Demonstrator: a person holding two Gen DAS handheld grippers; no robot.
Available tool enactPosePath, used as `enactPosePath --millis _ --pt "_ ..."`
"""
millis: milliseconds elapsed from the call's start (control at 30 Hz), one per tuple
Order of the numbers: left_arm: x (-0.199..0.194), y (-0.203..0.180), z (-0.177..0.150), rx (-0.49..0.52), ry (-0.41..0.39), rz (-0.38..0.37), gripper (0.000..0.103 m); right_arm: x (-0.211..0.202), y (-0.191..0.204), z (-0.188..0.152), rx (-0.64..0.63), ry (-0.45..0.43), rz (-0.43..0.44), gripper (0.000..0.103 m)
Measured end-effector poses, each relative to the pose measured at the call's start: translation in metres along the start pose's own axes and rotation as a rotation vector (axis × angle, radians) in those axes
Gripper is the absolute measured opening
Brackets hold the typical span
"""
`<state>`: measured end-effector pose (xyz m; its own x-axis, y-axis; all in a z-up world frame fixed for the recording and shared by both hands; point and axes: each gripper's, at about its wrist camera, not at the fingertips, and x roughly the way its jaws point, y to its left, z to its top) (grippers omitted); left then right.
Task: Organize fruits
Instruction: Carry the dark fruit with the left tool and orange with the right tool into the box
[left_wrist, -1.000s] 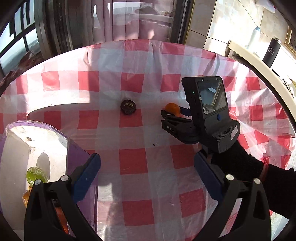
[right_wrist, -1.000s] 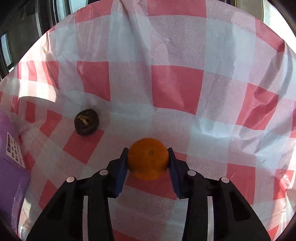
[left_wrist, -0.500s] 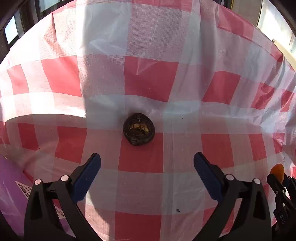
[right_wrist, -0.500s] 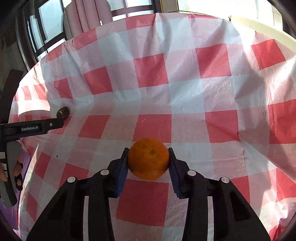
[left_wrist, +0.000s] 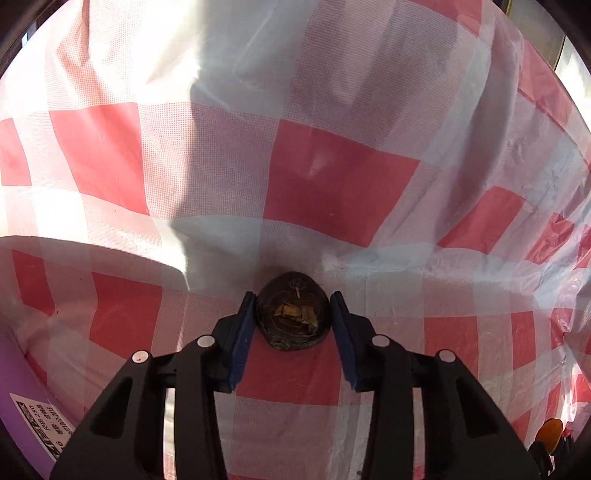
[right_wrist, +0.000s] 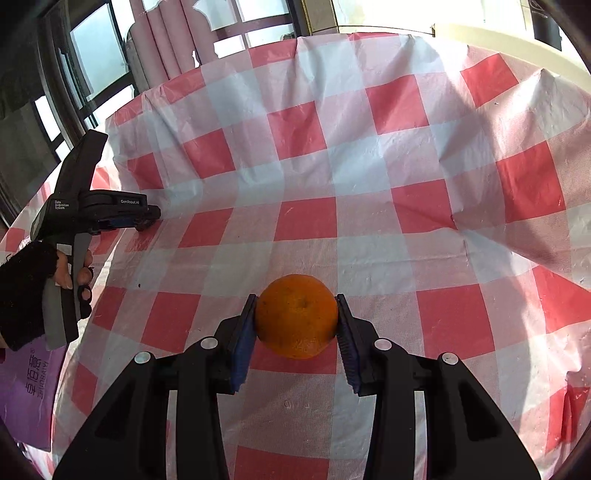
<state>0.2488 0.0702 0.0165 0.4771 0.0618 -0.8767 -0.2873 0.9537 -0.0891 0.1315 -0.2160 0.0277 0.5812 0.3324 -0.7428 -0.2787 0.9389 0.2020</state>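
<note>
A dark, wrinkled round fruit (left_wrist: 293, 314) lies on the red-and-white checked tablecloth (left_wrist: 332, 184), right between the blue pads of my left gripper (left_wrist: 293, 325). The pads sit close on both sides of it; the fruit still rests on the cloth. My right gripper (right_wrist: 295, 325) is shut on an orange (right_wrist: 296, 315) and holds it above the cloth. In the right wrist view the left gripper (right_wrist: 147, 218) shows at the far left, low over the table. The orange also shows at the lower right edge of the left wrist view (left_wrist: 550, 432).
A purple box (left_wrist: 22, 398) with a white label stands at the lower left in the left wrist view, and shows in the right wrist view (right_wrist: 26, 387). Windows and pink curtains (right_wrist: 166, 44) lie beyond the table's far edge.
My left gripper has moved forward and down to the dark fruit and its jaws have closed in around it. My right gripper has lifted and drawn back with the orange.
</note>
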Motion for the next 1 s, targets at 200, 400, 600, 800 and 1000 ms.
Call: enactPosePath --millis 200,400,600,800,1000 --pt "-0.024 -0.02 -0.052 0.093 0.023 -0.046 0.04 -0.009 0.005 -0.012 0.028 0.012 -0.016 0.04" --pt "-0.054 -0.045 -0.12 0.265 0.06 -0.094 0.041 -0.021 0.014 -0.035 0.056 0.049 -0.025 0.04" --pt "-0.079 -0.052 -0.165 0.351 0.104 -0.147 0.041 -0.036 0.024 -0.058 0.092 0.08 -0.059 0.04" --pt "-0.097 -0.05 -0.18 0.369 0.115 -0.184 0.04 -0.052 0.034 -0.07 0.115 0.088 -0.102 0.04" --pt "-0.131 -0.04 -0.187 0.399 0.101 -0.23 0.041 -0.081 0.046 -0.081 0.151 0.069 -0.137 0.04"
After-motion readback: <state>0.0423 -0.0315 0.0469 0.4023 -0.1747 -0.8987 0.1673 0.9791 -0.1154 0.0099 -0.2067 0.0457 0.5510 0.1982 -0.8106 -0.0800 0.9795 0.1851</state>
